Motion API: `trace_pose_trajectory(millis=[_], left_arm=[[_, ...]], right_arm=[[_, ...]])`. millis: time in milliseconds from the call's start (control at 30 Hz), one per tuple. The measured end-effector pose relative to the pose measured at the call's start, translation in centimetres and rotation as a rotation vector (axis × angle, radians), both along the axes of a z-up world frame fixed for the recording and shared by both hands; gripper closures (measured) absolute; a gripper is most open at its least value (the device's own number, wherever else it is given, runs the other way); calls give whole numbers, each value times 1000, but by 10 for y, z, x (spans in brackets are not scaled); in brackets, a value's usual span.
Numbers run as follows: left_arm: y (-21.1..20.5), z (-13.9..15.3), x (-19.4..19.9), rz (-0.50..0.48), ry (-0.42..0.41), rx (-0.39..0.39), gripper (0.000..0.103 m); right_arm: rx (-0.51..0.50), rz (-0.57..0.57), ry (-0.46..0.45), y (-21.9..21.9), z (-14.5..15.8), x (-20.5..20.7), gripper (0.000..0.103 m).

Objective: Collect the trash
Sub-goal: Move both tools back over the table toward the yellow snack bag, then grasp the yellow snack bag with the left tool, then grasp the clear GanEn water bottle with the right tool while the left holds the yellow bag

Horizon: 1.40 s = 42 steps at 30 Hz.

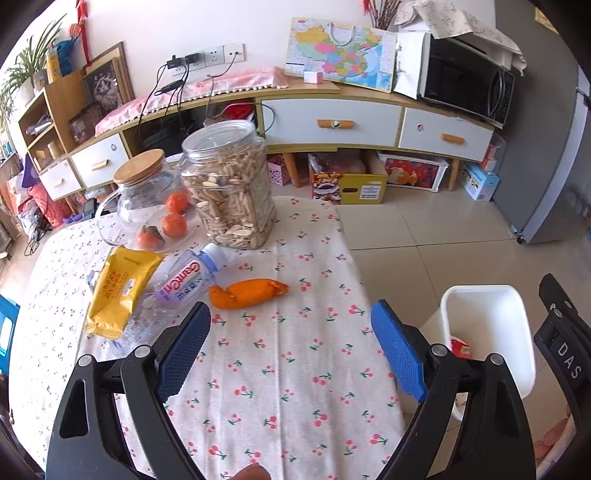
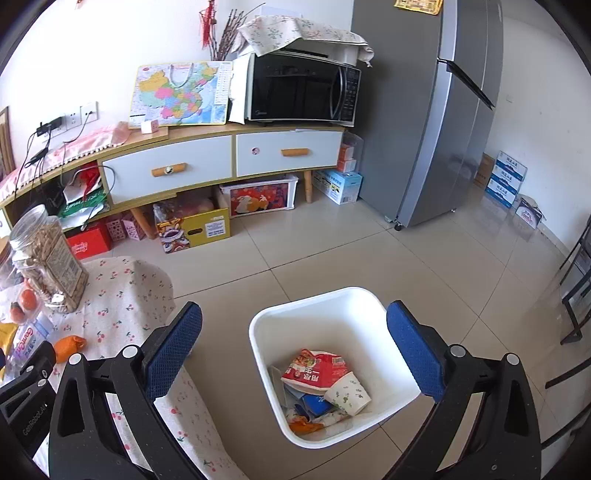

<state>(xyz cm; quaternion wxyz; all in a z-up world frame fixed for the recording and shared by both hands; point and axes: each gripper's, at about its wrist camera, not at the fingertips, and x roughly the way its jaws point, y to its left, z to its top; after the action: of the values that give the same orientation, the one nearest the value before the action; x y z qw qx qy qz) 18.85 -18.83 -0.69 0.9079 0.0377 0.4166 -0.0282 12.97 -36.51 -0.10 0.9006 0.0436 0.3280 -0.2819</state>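
Tiled floor (image 2: 332, 251), white wall (image 1: 177, 26), wooden sideboard (image 2: 207, 166), grey fridge (image 2: 436, 110).

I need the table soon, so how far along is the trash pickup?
Partly done: the white bin already holds a red wrapper, a paper cup and other scraps. Nothing is in hand; the left gripper and right gripper are open and empty. Left on the table: orange wrapper, yellow packet, plastic bottle.

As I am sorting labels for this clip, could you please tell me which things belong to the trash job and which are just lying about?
Job: orange crumpled wrapper; yellow snack packet; clear plastic water bottle; white plastic bin.

Lying about: clear jar of biscuit sticks; glass jug with wooden lid; black microwave.
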Motion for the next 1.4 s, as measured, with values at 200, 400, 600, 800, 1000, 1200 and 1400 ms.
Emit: trace_pose_trajectory(millis=[200,400,600,800,1000,1200,1400], left_arm=[[47,-5,11,71,16,53,17],[94,-9,39,135,68,106,17],[128,-24,86,163,152,156,17],[152,-47,111,152,242,91,27],[155,-53,84,62,301,-88,60],[161,-30,33,4,255,-208,72],[171,-13,-17,-18,170,-255,98]], right_arm=[[-14,96,41,41,-9,15,7],[-36,166,75,68,-15,25,7],[-31,191,117,72,-23,31,7],[63,204,149,67,-31,38,7],[109,249,182,73,-39,41,7],[136,320,192,88,-41,41,7],[262,414,227,106,-51,48,7]])
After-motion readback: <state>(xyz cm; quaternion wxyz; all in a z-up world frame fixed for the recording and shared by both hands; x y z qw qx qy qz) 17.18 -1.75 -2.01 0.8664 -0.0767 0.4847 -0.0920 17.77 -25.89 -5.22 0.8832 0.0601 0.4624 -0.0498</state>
